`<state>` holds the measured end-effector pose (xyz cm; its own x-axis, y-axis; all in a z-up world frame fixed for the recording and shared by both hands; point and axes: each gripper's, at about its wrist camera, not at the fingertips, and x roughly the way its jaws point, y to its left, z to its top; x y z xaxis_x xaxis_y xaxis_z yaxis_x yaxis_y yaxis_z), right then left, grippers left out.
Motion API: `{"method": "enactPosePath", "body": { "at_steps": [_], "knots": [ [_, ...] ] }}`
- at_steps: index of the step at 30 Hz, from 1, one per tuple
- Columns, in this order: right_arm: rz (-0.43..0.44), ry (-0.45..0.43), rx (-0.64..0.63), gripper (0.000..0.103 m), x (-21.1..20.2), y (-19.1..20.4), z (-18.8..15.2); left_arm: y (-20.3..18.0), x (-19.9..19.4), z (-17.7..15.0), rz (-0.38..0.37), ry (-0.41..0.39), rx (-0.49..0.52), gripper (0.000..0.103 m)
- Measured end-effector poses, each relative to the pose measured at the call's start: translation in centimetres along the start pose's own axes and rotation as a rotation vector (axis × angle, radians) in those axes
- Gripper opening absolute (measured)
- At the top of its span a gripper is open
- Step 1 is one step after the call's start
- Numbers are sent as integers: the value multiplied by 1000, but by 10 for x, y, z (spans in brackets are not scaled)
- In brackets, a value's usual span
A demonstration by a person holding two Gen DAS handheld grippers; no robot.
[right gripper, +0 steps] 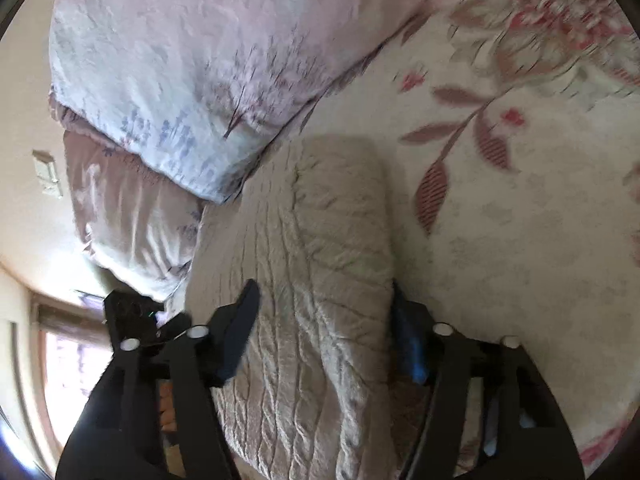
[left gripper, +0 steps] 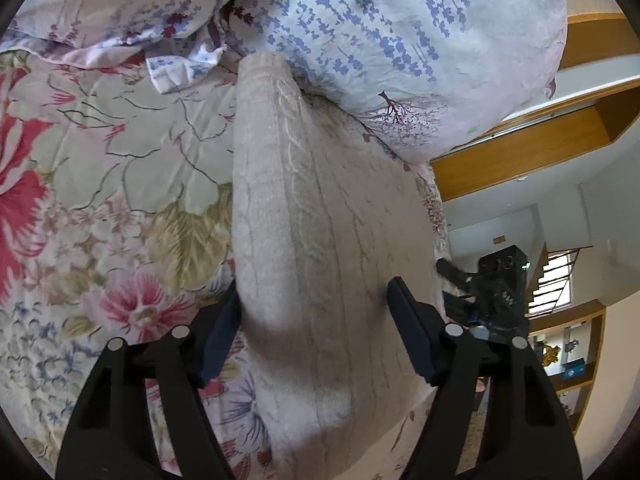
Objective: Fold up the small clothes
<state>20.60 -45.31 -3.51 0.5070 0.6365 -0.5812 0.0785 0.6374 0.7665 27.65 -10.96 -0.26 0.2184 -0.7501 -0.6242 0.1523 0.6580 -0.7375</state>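
Note:
A beige knitted garment [left gripper: 304, 208] lies folded into a long thick strip on the flowered bedspread [left gripper: 100, 152]; it also shows in the right wrist view [right gripper: 320, 240]. My left gripper [left gripper: 316, 300] is open, its fingers [left gripper: 404, 320] straddling the near end of the garment. My right gripper [right gripper: 324, 300] is open and straddles the garment's other end, one finger [right gripper: 240, 320] resting on top of the knit. The right gripper's body shows in the left wrist view [left gripper: 496, 292], just past the garment's right edge.
A pale pillow with blue and purple print [left gripper: 400, 40] lies against the garment's far end, also in the right wrist view [right gripper: 180, 60]. The bed's edge [left gripper: 436, 216] runs beside the garment, with wooden shelving [left gripper: 520, 148] and a staircase beyond.

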Motion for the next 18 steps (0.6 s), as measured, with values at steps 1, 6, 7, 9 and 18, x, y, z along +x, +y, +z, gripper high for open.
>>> {"method": "enactPosePath", "body": {
  "at_steps": [1,6,7,9,18],
  "knots": [
    [11,7,-9,61,2,0,0,-1,2,1,-2,-1,0,71],
    [27,31,-34,45,10,4,-2,-4,4,4,5,-13,1,63],
    [51,34,-21,38,12,3,-3,-4,3,3,9,-18,1,57],
    [66,17,-28,35,12,5,-7,-2,1,2,4,-28,2,47],
    [95,-45,-158,28,-7,70,-37,-11,-52,-11,-62,-75,65,36]
  ]
}}
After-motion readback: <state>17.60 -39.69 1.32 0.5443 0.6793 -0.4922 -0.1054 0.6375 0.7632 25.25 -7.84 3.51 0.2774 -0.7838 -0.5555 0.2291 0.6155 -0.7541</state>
